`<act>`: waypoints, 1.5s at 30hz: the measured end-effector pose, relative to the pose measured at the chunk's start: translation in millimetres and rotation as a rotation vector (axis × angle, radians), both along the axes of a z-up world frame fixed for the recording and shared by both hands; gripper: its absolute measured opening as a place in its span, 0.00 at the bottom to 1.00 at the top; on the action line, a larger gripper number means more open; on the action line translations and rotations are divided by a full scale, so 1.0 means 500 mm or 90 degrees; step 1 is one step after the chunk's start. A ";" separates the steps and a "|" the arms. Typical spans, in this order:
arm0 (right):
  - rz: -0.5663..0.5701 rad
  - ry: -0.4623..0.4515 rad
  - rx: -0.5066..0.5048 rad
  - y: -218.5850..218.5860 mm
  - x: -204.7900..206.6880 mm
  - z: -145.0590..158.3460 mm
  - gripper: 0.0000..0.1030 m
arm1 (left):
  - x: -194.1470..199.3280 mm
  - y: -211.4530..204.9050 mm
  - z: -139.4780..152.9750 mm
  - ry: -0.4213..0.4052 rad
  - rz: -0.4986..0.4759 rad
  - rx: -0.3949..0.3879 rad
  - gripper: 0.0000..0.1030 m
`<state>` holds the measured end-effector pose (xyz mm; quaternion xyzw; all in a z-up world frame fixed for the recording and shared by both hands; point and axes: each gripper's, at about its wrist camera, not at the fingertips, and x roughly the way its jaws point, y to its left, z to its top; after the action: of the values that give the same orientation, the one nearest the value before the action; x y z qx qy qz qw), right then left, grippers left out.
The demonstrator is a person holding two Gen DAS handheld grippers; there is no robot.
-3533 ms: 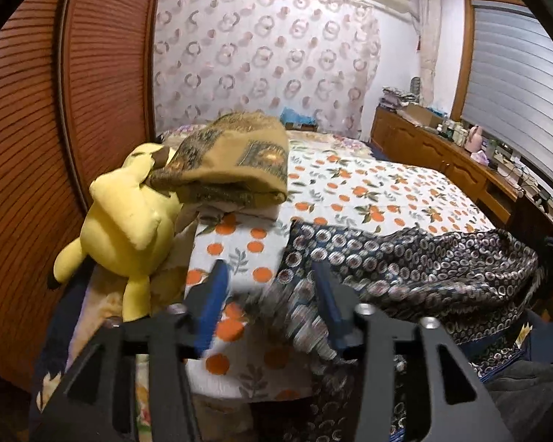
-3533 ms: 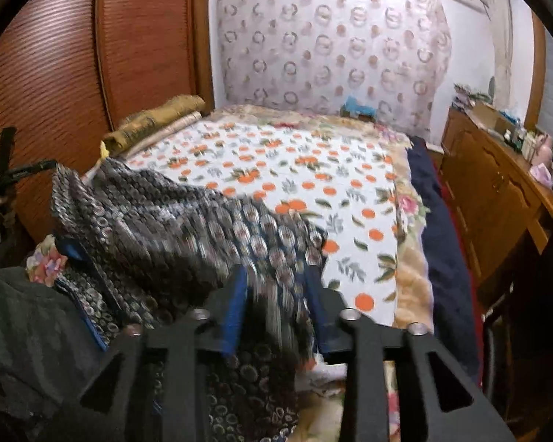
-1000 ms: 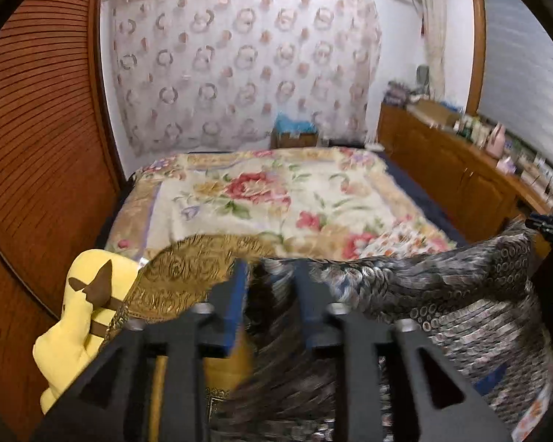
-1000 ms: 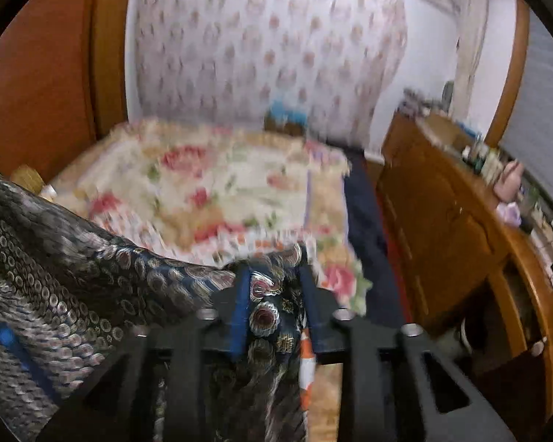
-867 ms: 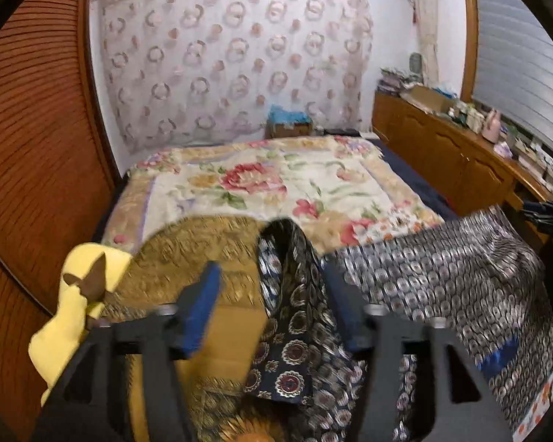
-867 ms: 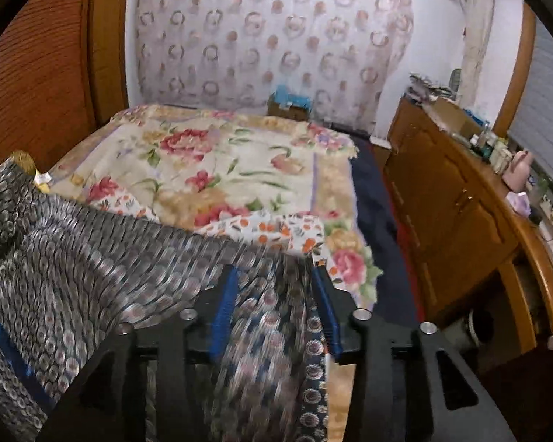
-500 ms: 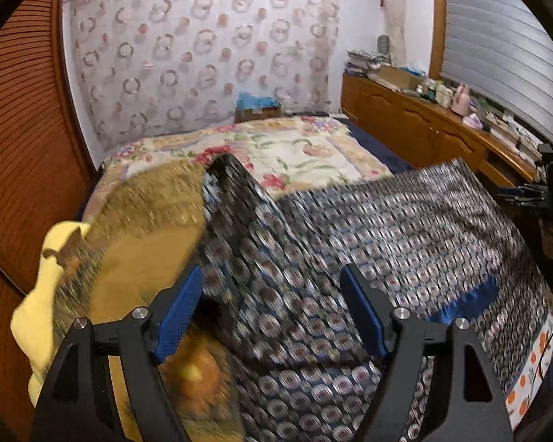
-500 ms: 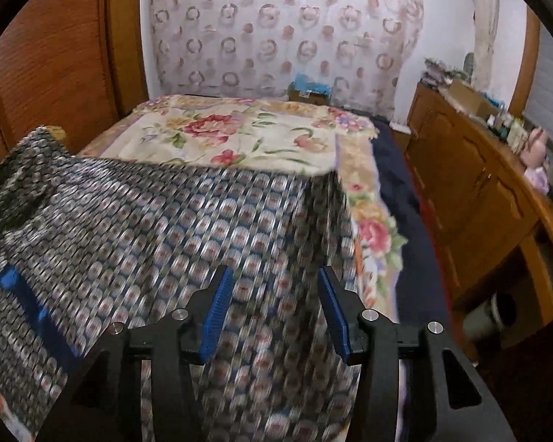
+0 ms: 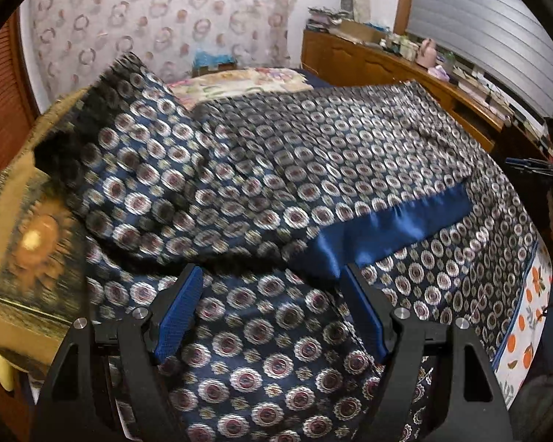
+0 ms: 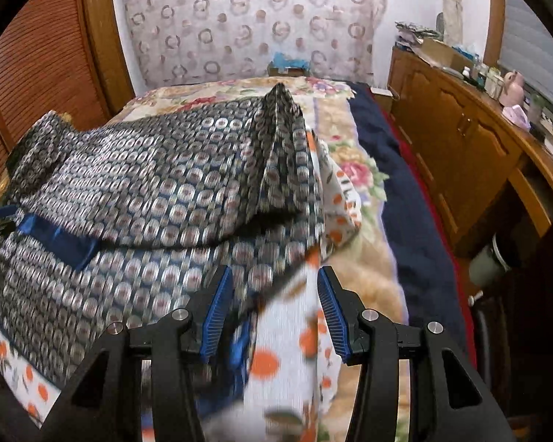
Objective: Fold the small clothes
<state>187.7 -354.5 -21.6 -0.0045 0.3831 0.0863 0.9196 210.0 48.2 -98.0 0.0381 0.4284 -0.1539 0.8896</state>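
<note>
The patterned garment you held up a second ago now lies folded over on the bed. Your left gripper stands wide, your right gripper half-spread, neither pinching it. Motion blur smears its near edges.

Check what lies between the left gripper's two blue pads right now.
In the left wrist view, the left gripper stands open over the dark blue circle-patterned silky garment; that cloth fills the gap below, touching neither pad as far as shows.
</note>
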 end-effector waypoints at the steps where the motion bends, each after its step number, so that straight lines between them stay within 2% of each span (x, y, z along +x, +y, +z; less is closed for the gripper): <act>1: 0.003 0.004 0.003 -0.002 -0.013 0.000 0.48 | -0.001 0.000 -0.006 0.004 -0.002 0.000 0.75; 3: 0.012 0.014 -0.004 -0.001 -0.036 -0.001 0.46 | 0.002 -0.001 -0.013 0.013 0.000 0.000 0.75; 7: 0.030 0.042 0.000 0.015 -0.034 -0.019 0.32 | 0.006 -0.005 -0.024 0.018 -0.002 0.007 0.77; 8: 0.039 0.045 0.001 0.020 -0.036 -0.022 0.32 | 0.005 -0.009 -0.026 0.016 -0.003 0.015 0.77; 9: 0.046 0.039 -0.005 0.026 -0.039 -0.019 0.27 | 0.004 -0.011 -0.028 0.013 -0.002 0.021 0.77; 10: 0.055 0.037 -0.006 0.030 -0.041 -0.017 0.15 | 0.004 -0.015 -0.029 0.010 -0.001 0.025 0.78; 11: 0.061 0.037 -0.008 0.034 -0.041 -0.015 0.08 | 0.004 -0.015 -0.030 0.007 0.000 0.027 0.78; 12: 0.063 0.039 -0.010 0.037 -0.042 -0.014 0.05 | 0.003 -0.017 -0.031 0.002 0.001 0.034 0.79; 15: 0.051 0.030 -0.034 0.031 -0.067 -0.009 0.03 | 0.004 -0.020 -0.032 -0.001 0.004 0.035 0.80; 21: -0.018 0.037 -0.021 -0.030 -0.142 0.004 0.03 | 0.007 -0.021 -0.032 0.000 0.003 0.035 0.81; 23: -0.028 0.042 -0.017 -0.037 -0.155 0.010 0.04 | 0.009 -0.021 -0.033 0.000 0.003 0.036 0.81; 26: -0.041 0.026 -0.029 -0.037 -0.159 0.034 0.23 | 0.008 -0.021 -0.032 -0.001 0.003 0.036 0.81; 28: -0.043 -0.004 -0.023 -0.035 -0.153 0.059 0.46 | 0.008 -0.021 -0.033 0.000 0.003 0.036 0.81; 29: -0.039 -0.011 -0.021 -0.028 -0.143 0.066 0.48 | 0.008 -0.021 -0.033 0.000 0.003 0.036 0.81; 35: 0.000 -0.048 0.006 0.024 -0.051 0.085 0.50 | 0.007 -0.020 -0.033 0.000 0.003 0.035 0.81; 41: -0.022 -0.007 -0.007 0.050 0.050 0.041 0.50 | 0.008 -0.021 -0.033 0.000 0.003 0.036 0.81; 45: -0.031 0.013 -0.014 0.054 0.074 0.023 0.50 | 0.008 -0.019 -0.032 0.000 0.003 0.036 0.81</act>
<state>224.5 -327.3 -10.0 -0.0044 0.3933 0.0594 0.9175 213.9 38.5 -113.9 0.0623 0.4324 -0.1396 0.8886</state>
